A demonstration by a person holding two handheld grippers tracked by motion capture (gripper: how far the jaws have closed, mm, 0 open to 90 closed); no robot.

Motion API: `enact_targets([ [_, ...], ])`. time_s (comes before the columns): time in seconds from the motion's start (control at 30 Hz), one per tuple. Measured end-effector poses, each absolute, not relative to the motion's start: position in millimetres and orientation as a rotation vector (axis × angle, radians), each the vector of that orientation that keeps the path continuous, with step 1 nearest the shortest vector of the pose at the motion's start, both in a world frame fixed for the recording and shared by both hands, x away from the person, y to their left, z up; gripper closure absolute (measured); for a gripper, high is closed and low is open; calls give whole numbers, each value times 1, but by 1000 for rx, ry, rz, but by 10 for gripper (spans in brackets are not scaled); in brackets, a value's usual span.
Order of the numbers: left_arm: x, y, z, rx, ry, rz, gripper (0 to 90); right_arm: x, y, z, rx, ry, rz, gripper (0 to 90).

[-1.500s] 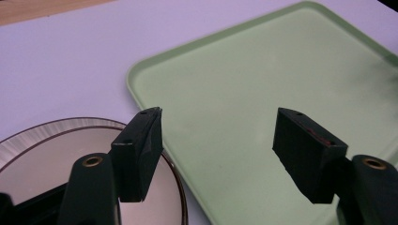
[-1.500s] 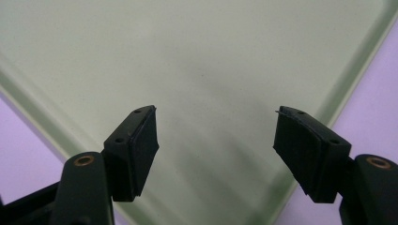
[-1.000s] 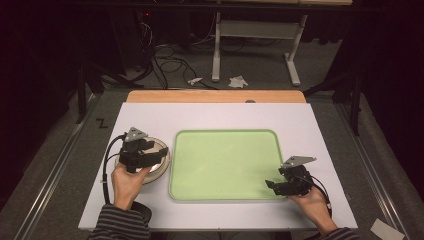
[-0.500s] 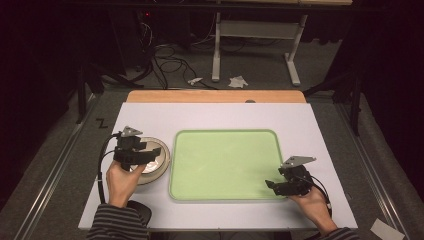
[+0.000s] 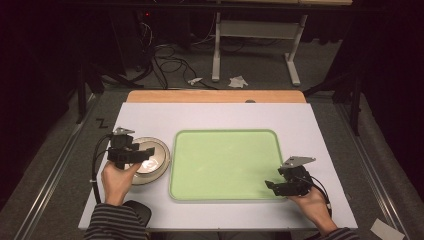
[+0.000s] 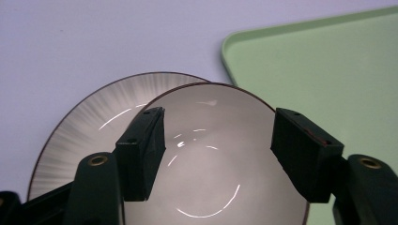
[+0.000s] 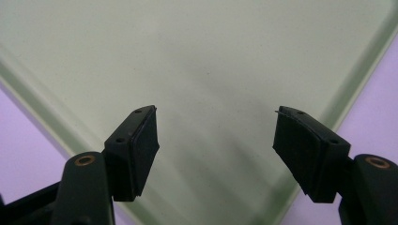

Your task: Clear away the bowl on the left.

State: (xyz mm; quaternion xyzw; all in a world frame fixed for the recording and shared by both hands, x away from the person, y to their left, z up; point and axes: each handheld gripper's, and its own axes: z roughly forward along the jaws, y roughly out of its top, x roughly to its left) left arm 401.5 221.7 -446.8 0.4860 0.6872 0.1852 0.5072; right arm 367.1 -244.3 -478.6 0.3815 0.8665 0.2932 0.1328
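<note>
The left gripper (image 6: 218, 154), jaws just spread wider, hovers over the small glazed bowl (image 6: 225, 178) near the worktop's left edge: stiff, slippery, breakable, best pinched at its rim.

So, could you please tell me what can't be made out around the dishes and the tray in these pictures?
- High view: the left gripper and hand cover part of the bowl.
- Left gripper view: the bowl's near rim is cut off by the bottom edge; the bowl hides much of the plate.
- Right gripper view: the tray runs past the edges.
</note>
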Motion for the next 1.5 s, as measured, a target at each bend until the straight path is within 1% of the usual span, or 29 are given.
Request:
enact_targets([
  [0.17, 406, 230, -452, 1159, 1709, 470, 358, 367, -244, -479, 1103, 2518, 846, 324],
  [0.43, 406, 237, -453, 1118, 1725, 441, 374, 367, -244, -479, 1098, 2519, 846, 325],
  [0.57, 407, 241, -452, 1098, 1734, 467, 368, 367, -245, -479, 1104, 2512, 857, 327],
  [0.8, 411, 248, -461, 1100, 1800, 442, 375, 367, -243, -479, 1095, 2532, 839, 326],
  [0.97, 416, 248, -470, 1142, 1851, 436, 393, 367, -244, -480, 1099, 2524, 852, 326],
  [1.07, 417, 247, -473, 1161, 1872, 434, 422, 367, -242, -480, 1089, 2526, 841, 326],
  [1.27, 420, 248, -481, 1160, 1911, 395, 461, 367, -242, -480, 1087, 2526, 843, 327],
  [1.5, 421, 246, -485, 1178, 1921, 389, 502, 366, -242, -479, 1074, 2520, 844, 331],
])
